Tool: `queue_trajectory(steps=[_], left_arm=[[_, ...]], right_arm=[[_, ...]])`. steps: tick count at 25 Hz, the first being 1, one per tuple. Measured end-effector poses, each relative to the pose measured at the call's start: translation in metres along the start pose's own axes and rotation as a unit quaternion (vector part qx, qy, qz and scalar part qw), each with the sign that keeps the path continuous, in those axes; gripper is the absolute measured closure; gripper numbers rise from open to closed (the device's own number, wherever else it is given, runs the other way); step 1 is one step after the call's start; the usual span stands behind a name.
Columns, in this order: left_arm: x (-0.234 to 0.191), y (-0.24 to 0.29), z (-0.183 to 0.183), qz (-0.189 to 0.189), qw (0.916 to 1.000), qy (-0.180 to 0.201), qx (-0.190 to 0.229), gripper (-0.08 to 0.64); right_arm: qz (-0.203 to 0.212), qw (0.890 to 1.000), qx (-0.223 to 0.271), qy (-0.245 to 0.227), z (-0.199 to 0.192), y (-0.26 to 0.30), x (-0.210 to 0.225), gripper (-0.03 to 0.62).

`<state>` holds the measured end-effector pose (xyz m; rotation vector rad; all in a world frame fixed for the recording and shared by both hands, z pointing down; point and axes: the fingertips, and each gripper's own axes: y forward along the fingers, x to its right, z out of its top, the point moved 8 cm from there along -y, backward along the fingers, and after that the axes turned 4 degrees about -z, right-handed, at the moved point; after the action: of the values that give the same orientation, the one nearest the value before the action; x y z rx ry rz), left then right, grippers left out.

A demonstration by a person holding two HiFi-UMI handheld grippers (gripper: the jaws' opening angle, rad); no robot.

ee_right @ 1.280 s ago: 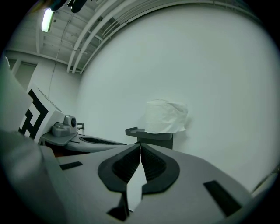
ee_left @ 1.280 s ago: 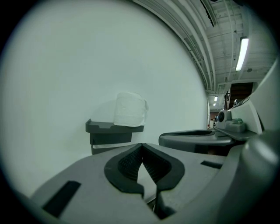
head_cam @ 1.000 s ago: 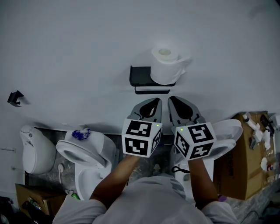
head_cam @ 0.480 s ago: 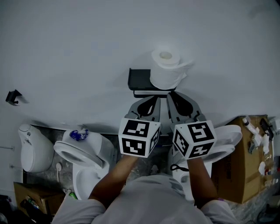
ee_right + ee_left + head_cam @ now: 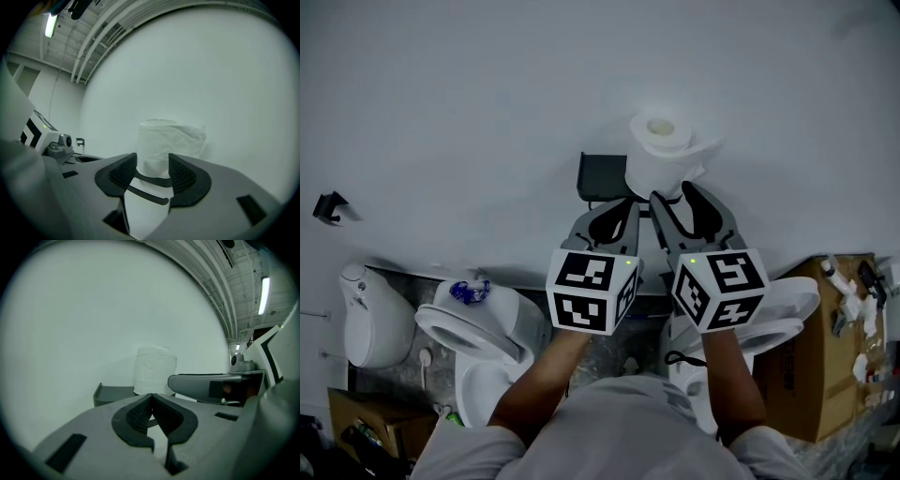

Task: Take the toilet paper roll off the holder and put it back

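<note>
One dark hook (image 5: 331, 208) is fixed to the white wall (image 5: 469, 103) at far left. Below it, on the floor, stands a white toilet (image 5: 478, 328) with a small blue object (image 5: 472, 288) on its rim.

Toward the middle, the left gripper (image 5: 628, 203) points at the wall, just left of the right one. Its own view shows its jaws (image 5: 151, 397) pressed together at the tips with nothing between them. In the head view its tips lie under the left part of the holder (image 5: 600, 176), a black wall shelf with a bar beneath.

The roll (image 5: 662, 155) stands upright on the right end of the holder, core opening up, with a loose sheet hanging off to the right. In the left gripper view it rises behind the holder (image 5: 112, 394), beyond the closed tips.

The right gripper (image 5: 670, 194) reaches to the foot of the roll. Its jaws have just been opening and now stand apart; in its own view (image 5: 152, 161) the roll (image 5: 161, 140) fills the gap straight ahead, with the pads on either side of its lower part and the holder's bar showing below. Whether the pads touch the paper cannot be told, and no squeeze shows.

At far right a cardboard box (image 5: 825, 356) sits on the floor with small items on top.
</note>
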<state>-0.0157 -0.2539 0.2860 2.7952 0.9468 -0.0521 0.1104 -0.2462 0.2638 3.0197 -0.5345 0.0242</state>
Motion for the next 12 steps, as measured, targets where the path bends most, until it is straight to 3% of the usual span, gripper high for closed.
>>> queue_trajectory(steps=[4,12], left_arm=[[-0.002,0.004,0.002,0.003,1.0,0.001,0.001,0.557],[-0.009,0.008,0.003,0.007,1.0,0.001,0.002,0.557]], right_arm=[[-0.005,1.0,0.005,0.005,0.004,0.007,0.004,0.357],[-0.002,1.0,0.005,0.01,0.009,0.021,0.007,0.313]])
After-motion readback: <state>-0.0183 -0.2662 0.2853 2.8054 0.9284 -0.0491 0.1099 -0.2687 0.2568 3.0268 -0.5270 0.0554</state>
